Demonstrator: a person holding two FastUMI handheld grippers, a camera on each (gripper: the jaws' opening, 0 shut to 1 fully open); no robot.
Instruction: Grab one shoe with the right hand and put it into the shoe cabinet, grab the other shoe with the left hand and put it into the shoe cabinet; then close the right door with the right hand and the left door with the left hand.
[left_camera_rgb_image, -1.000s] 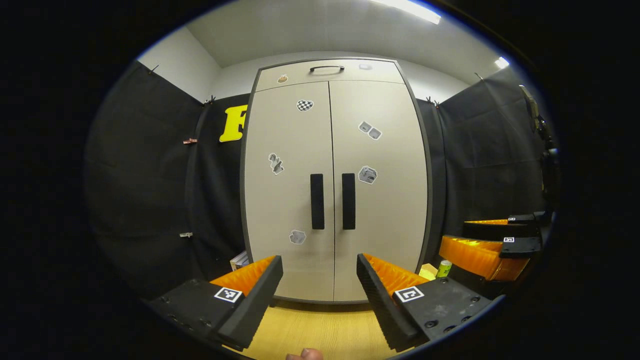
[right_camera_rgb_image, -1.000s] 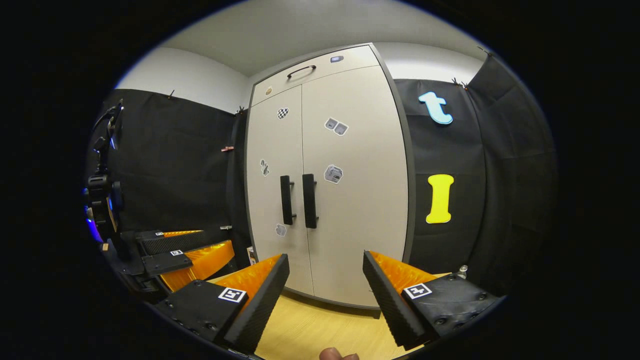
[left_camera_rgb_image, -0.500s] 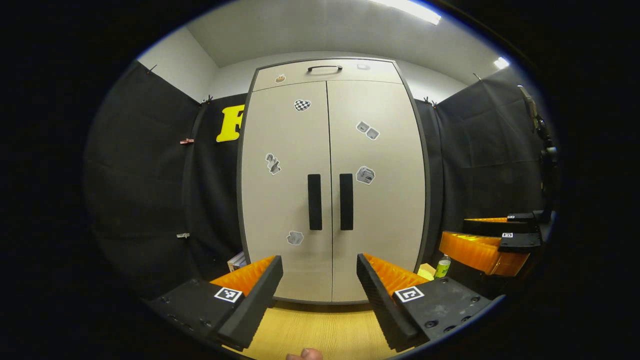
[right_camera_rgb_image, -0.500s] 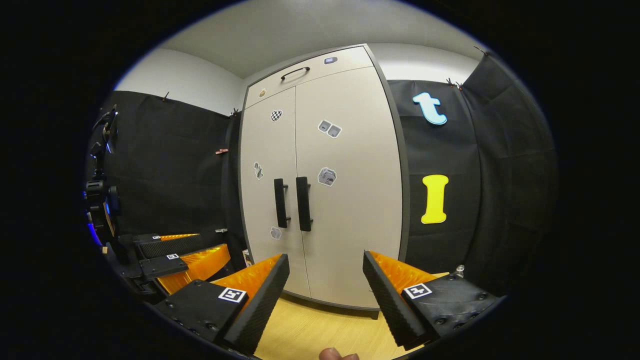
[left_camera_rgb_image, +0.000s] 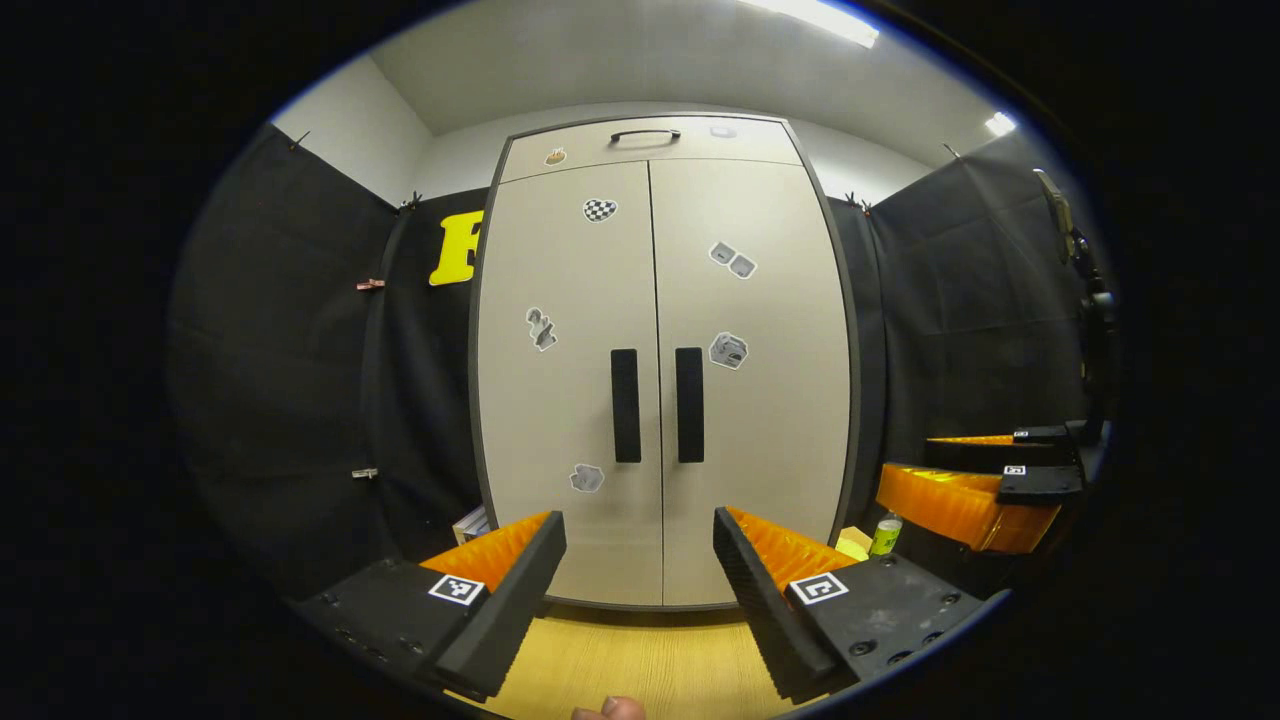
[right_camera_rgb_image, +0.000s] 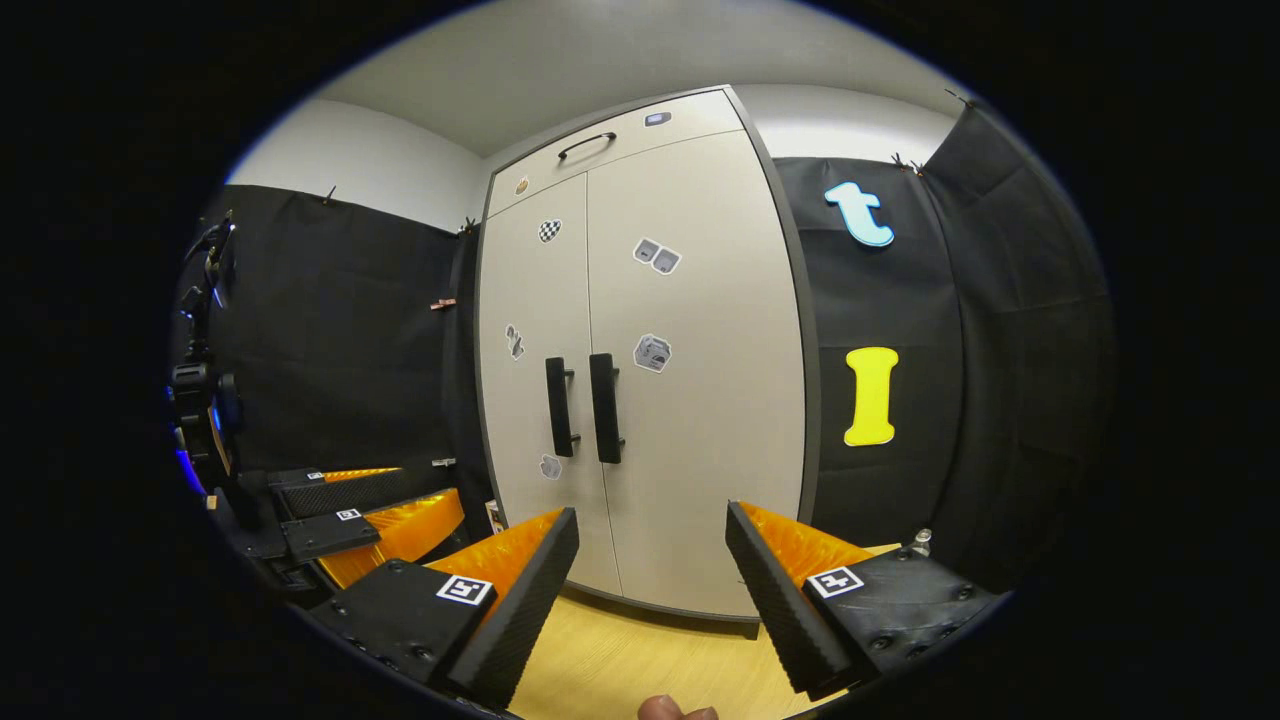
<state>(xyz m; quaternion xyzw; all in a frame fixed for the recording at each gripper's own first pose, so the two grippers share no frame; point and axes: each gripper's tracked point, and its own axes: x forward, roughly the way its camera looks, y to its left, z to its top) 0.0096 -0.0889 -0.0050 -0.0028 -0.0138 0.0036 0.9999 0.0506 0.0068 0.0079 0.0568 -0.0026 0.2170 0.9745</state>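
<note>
Left gripper view faces the cabinet (left_camera_rgb_image: 660, 360) head-on, with both doors flush, the 2 handles (left_camera_rgb_image: 657, 405) side by side. No shoes are seen; presumably they are inside, leaving nothing to do. The left gripper (left_camera_rgb_image: 640, 575) and right gripper (right_camera_rgb_image: 650, 575) hang spread apart, empty, above the wood floor (left_camera_rgb_image: 640, 665).

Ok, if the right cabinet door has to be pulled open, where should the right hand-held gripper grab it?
Take the right door handle, a tall vertical bar standing off the door. Come straight from the front with the open right hand-held gripper, one finger on each side of its mid-height.
</note>
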